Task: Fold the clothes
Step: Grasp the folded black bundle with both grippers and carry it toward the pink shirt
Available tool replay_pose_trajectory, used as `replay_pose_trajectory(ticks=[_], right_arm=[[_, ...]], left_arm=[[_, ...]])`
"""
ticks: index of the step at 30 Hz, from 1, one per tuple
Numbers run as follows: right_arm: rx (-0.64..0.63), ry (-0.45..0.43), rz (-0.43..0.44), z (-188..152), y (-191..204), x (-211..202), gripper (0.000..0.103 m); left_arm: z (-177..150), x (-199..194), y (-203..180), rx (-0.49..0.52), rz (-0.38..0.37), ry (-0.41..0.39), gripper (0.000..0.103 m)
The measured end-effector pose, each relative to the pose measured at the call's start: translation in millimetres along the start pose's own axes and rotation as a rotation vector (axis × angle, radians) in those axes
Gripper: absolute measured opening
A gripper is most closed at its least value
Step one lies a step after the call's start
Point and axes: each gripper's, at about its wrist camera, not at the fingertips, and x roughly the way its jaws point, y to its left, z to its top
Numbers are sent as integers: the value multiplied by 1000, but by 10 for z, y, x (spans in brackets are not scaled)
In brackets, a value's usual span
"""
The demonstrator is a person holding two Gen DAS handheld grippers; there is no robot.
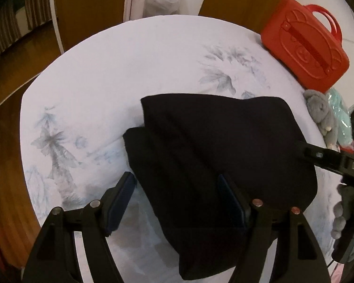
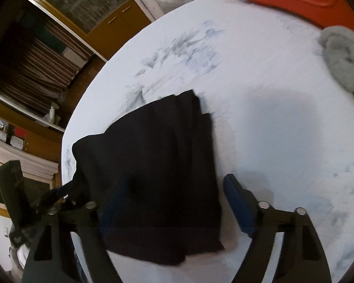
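Now the black garment [image 1: 224, 155] lies folded in a thick stack on the pale leaf-printed sheet [image 1: 106, 82]. Both the left gripper [image 1: 177, 202] and right gripper [image 2: 172, 202] stand wide, gripping nothing. Far right sit a red case [image 1: 304, 49] and grey plush toy [image 1: 321, 115].

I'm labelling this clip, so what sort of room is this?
Probably a bedroom at home: a bed under a leaf-print sheet, a grey plush rabbit beside a red toy case, and wooden cabinets behind.
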Motion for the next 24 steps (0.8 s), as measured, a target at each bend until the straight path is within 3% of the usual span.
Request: replay_pose_trajectory(ticks=[1, 2, 3, 5, 11, 15, 18, 24], right_arm=[[-2, 4, -13, 4, 27, 38, 72], [-5, 15, -24, 3, 76, 63, 66], [-8, 27, -35, 1, 128, 87, 52], [-28, 61, -33, -51, 211, 121, 46], [-24, 61, -17, -39, 136, 154, 42], [-22, 60, -31, 4, 154, 192, 44], [-6, 67, -38, -6, 159, 181, 44], [-33, 81, -29, -23, 146, 162, 40]], left_arm=[[10, -6, -10, -2, -12, 10, 67], [20, -11, -23, -4, -27, 22, 51], [28, -9, -42, -7, -51, 37, 39], [26, -3, -69, 0, -63, 44, 35], [92, 22, -68, 3, -91, 47, 35], [96, 29, -75, 16, -89, 35, 34], [89, 25, -35, -8, -114, 48, 29], [92, 27, -133, 66, -100, 35, 27]])
